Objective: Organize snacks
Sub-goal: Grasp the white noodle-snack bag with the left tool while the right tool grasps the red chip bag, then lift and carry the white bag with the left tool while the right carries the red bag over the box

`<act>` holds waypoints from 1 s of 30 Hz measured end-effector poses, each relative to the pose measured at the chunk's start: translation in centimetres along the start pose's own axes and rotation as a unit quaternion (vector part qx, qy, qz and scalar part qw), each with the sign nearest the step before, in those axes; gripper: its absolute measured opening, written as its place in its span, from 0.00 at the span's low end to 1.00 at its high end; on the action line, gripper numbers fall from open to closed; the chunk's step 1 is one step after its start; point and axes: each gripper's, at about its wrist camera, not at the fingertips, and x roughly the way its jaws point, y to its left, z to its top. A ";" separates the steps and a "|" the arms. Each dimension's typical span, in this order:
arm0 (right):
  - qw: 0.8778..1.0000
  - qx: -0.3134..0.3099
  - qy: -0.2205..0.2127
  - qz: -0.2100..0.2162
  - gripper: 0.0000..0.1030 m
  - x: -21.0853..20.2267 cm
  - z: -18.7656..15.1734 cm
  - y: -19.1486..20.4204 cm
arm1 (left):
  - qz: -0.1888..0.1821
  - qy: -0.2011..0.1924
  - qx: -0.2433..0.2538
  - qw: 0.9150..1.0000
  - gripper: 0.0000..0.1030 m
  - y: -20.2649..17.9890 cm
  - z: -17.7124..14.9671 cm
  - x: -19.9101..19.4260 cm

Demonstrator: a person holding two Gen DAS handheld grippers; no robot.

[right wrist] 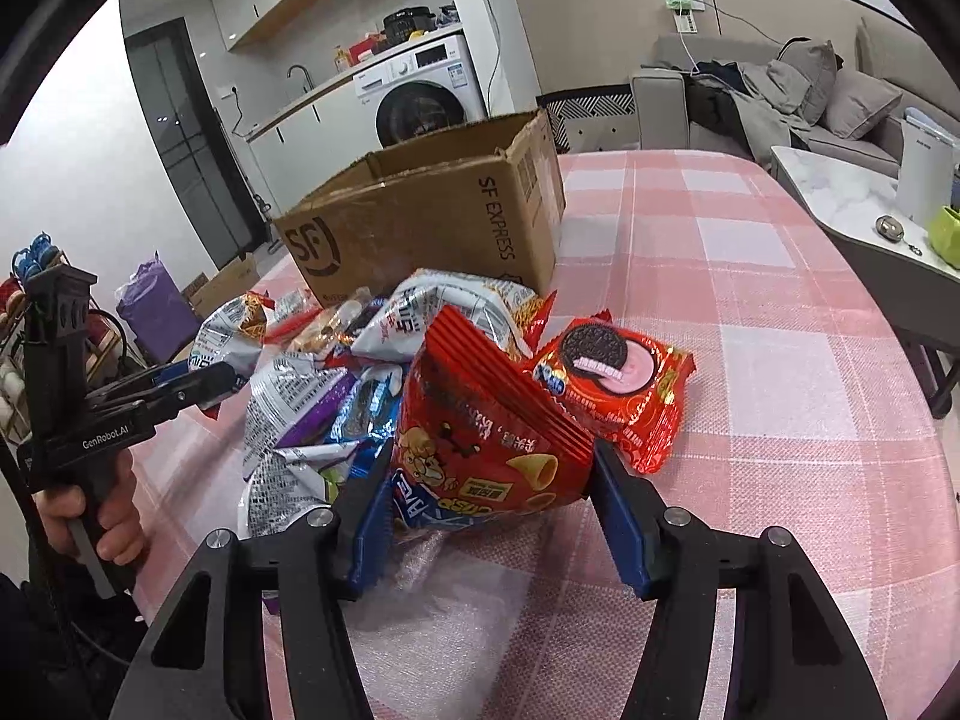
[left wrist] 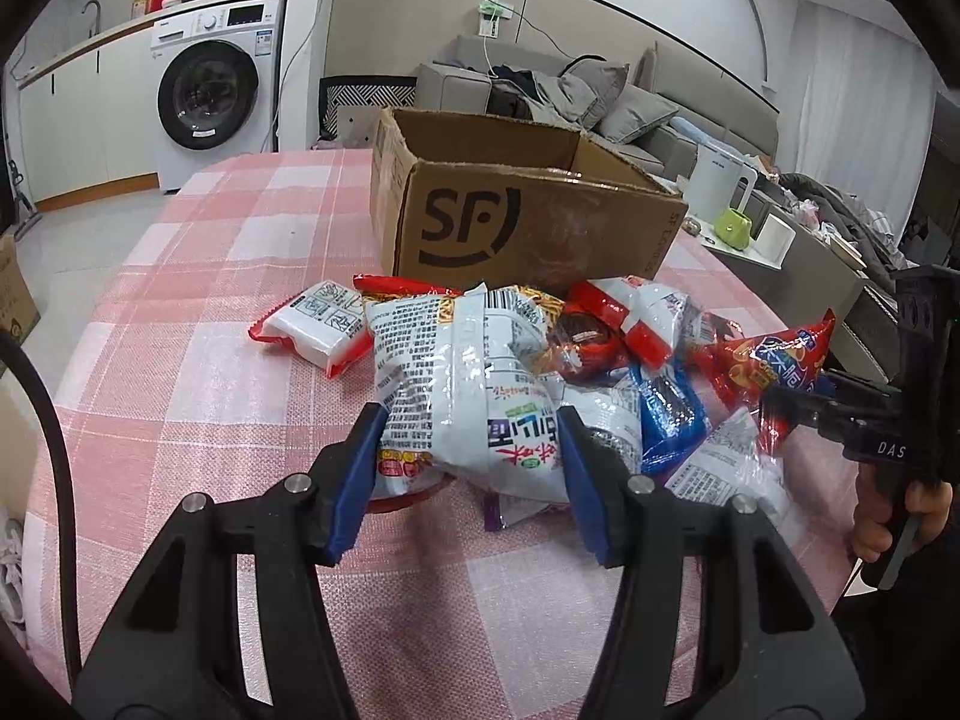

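White noodle packet (left wrist: 462, 384) sits between my left jaws, red corn-snack bag (right wrist: 492, 450) between my right; both pairs apart, cardboard box (left wrist: 528, 222) beyond.

Readable stuff from my feeds: the cardboard box (left wrist: 528, 222) has a big black "SF" logo on the end facing my left cam, and on the right cam its long side (right wrist: 498, 234) reads "SF EXPRESS" running vertically. The left gripper's handle (right wrist: 105, 432) says "GenRobot.AI" in white. The right gripper's body (left wrist: 888, 450) shows "DAS", rest cut off. Snack bags have Chinese and Korean print I can't make out.
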 end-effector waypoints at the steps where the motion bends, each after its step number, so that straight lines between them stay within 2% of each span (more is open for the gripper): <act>1: 1.000 0.000 -0.003 0.001 0.59 -0.2 0.1 0.1 | 0.001 -0.003 0.001 1.000 0.52 -0.1 0.1 -0.2; 14: 0.999 0.000 -0.041 0.016 0.59 -1.9 1.7 1.1 | 0.008 -0.044 0.014 0.999 0.52 -1.4 1.2 -3.2; 30: 0.999 -0.001 -0.053 0.005 0.59 -2.3 4.3 2.1 | 0.010 -0.072 0.026 0.997 0.52 -3.1 3.7 -5.8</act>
